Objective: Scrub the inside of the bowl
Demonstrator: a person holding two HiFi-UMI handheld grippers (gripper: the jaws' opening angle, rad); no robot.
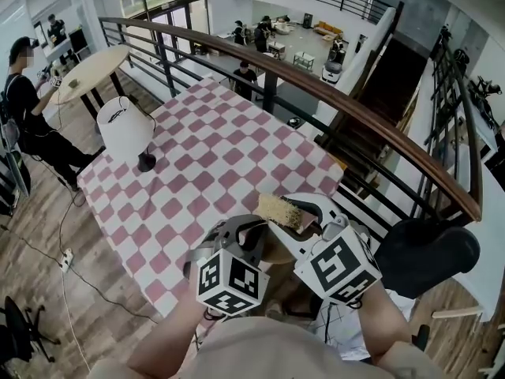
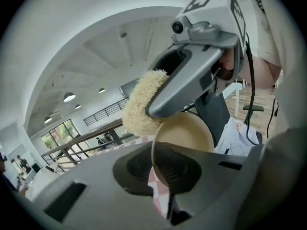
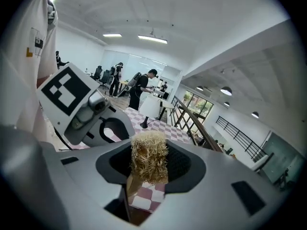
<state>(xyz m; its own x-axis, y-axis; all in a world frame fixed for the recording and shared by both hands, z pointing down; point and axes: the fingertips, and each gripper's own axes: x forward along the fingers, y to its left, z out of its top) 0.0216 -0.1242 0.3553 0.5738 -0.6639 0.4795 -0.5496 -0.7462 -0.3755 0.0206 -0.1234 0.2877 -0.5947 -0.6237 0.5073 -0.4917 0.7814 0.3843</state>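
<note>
A tan bowl (image 2: 188, 132) is tilted on edge, its rim clamped between the jaws of my left gripper (image 2: 165, 178), which is shut on it. My right gripper (image 3: 149, 172) is shut on a pale yellow loofah scrubber (image 3: 149, 156). In the left gripper view the scrubber (image 2: 140, 110) sits just above the bowl's upper rim, beside the right gripper's grey body (image 2: 196, 71). In the head view both grippers, left (image 1: 241, 239) and right (image 1: 304, 215), are held close together over the table's near edge, with the scrubber (image 1: 279, 210) between them. The bowl is mostly hidden there.
A table with a pink-and-white checked cloth (image 1: 213, 152) stretches ahead, bearing a white lamp (image 1: 126, 129). A brown-topped railing (image 1: 355, 113) runs along its far and right sides. A black chair (image 1: 426, 255) stands at right. A person (image 1: 28, 109) and a round table (image 1: 91, 69) are at far left.
</note>
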